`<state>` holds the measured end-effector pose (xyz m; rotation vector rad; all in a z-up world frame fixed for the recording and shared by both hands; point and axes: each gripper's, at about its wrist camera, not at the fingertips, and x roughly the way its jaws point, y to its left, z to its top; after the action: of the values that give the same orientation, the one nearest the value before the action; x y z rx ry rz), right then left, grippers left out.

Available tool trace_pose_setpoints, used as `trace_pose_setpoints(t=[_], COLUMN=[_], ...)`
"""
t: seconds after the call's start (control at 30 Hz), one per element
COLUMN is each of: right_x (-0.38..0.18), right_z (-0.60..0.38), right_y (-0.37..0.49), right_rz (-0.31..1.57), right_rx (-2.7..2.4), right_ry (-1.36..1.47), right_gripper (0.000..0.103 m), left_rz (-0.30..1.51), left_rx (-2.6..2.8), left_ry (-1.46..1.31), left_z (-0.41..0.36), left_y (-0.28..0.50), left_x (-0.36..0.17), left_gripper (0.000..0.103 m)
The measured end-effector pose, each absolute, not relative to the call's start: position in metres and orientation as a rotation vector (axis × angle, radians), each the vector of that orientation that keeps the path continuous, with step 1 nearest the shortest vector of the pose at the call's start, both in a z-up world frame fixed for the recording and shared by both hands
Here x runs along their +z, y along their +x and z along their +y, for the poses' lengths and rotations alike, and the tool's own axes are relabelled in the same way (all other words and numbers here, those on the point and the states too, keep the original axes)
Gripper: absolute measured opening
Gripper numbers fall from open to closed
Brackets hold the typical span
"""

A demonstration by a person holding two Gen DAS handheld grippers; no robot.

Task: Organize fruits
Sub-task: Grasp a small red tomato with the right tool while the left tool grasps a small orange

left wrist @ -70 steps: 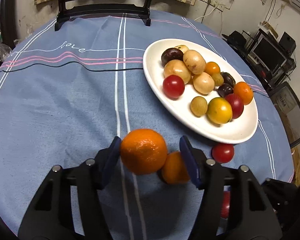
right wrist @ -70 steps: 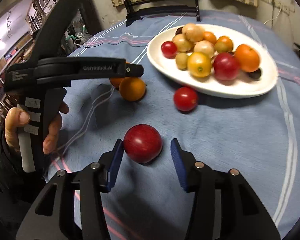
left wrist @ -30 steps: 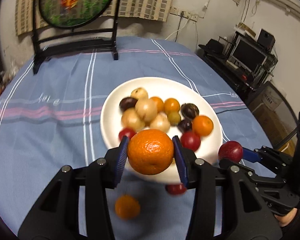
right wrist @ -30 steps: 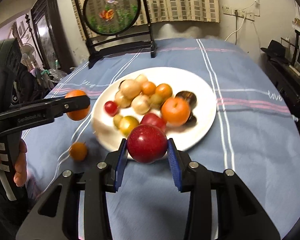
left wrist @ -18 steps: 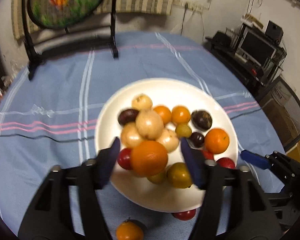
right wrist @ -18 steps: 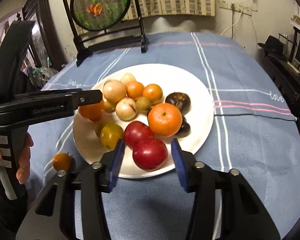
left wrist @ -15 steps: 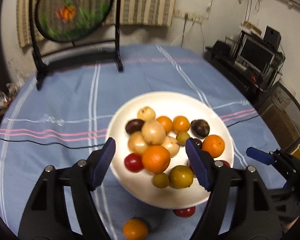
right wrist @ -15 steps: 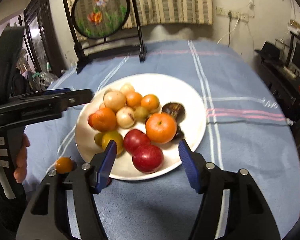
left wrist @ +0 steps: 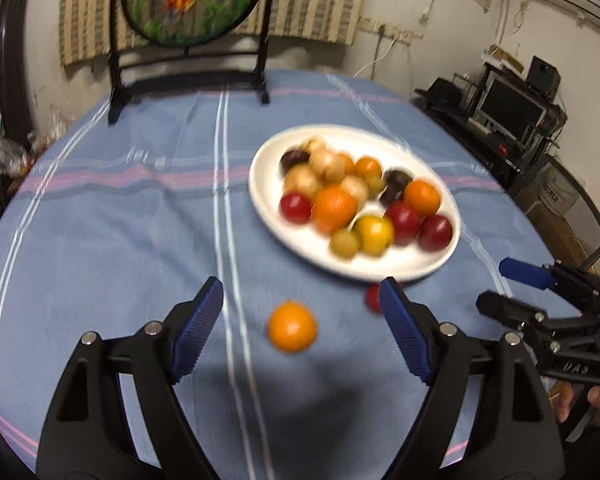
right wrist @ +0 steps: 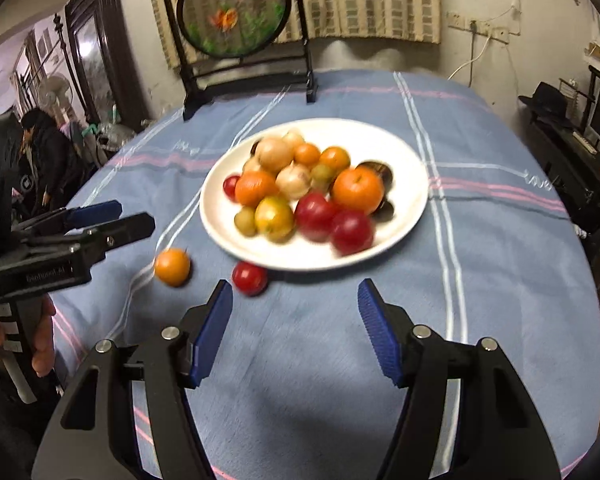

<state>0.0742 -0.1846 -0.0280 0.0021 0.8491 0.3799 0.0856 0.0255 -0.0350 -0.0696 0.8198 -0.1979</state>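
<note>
While both of our grippers hang above the blue striped tablecloth (right wrist: 500, 260), we hold nothing in either one. Our left gripper (left wrist: 300, 324) has its jaws spread wide, and a small orange (left wrist: 292, 325) lies on the cloth in the gap between them, touching neither blue pad. Our right gripper (right wrist: 294, 324) is likewise spread wide over bare cloth on the near side of the white plate (right wrist: 396, 148).

We take the white plate as our landmark. On it sits a blurred heap of fruit: a large orange (right wrist: 358, 190) toward its right side, another orange (right wrist: 256, 188) on its left side, two red fruits (right wrist: 332, 222) at its near side, a yellow-green fruit (right wrist: 274, 218) beside them, pale round fruits (right wrist: 276, 154) toward its far side and a dark one at the right behind the large orange. Off the plate, a red tomato-like fruit (right wrist: 250, 278) rests on the cloth just beside the plate's near rim, and the small orange lies near it, farther left of the plate. Beyond the plate, at the far edge of the table, stands a round embroidered screen (right wrist: 234, 10) in a black frame.
</note>
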Motion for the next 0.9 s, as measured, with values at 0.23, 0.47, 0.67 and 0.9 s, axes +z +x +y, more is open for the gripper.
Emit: trace_pose_setpoints(t=[0.23, 0.47, 0.67, 0.9], right_x=[-0.035, -0.054, -0.078, -0.078], right_z=[-0.16, -0.129, -0.11, -0.121], right_y=[0.069, 0.085, 0.113, 0.109], right_rz=[0.88, 0.906, 0.964, 0.959], right_rx=[0.42, 0.451, 0.422, 0.407], right_ry=[-0.018, -0.048, -0.08, -0.077], right_gripper=[0.066, 0.066, 0.058, 0.03], left_rz=[0.854, 0.851, 0.852, 0.852], left_rx=[-0.165, -0.147, -0.144, -0.143], left_ry=[-0.132, -0.135, -0.153, -0.145], left_z=[0.052, 0.062, 0.068, 0.065], left_y=[0.073, 0.067, 0.064, 0.065], left_x=[-0.051, -0.057, -0.057, -0.056], left_gripper=[0.082, 0.082, 0.082, 0.082])
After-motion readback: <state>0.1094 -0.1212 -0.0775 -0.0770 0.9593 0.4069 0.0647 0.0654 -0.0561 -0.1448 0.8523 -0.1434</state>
